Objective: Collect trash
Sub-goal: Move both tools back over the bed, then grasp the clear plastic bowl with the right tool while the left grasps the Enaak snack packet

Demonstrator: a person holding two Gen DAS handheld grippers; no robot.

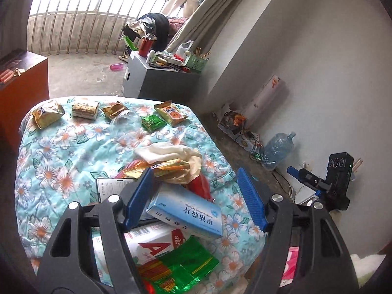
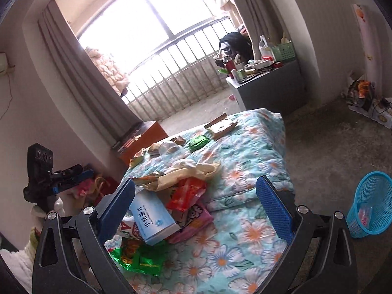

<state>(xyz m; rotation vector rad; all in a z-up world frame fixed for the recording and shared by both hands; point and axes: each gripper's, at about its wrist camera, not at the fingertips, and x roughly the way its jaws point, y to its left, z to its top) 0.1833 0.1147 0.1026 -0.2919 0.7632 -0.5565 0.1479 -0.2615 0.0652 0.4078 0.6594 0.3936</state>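
Left wrist view: my left hand-held gripper (image 1: pixel 196 196) spreads wide above the blue medicine box (image 1: pixel 186 214) atop the trash pile on the bed (image 1: pixel 61 161). My right hand-held gripper (image 2: pixel 196 208) gapes wide too, blue basket (image 2: pixel 370 203) on the floor beyond.

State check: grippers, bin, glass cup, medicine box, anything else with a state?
left gripper: jaws open, holding nothing
right gripper: jaws open, holding nothing
blue bin: upright on floor, some trash inside
glass cup: lying on its side
medicine box: closed, tilted on the trash pile
water jug: tipped against the wall
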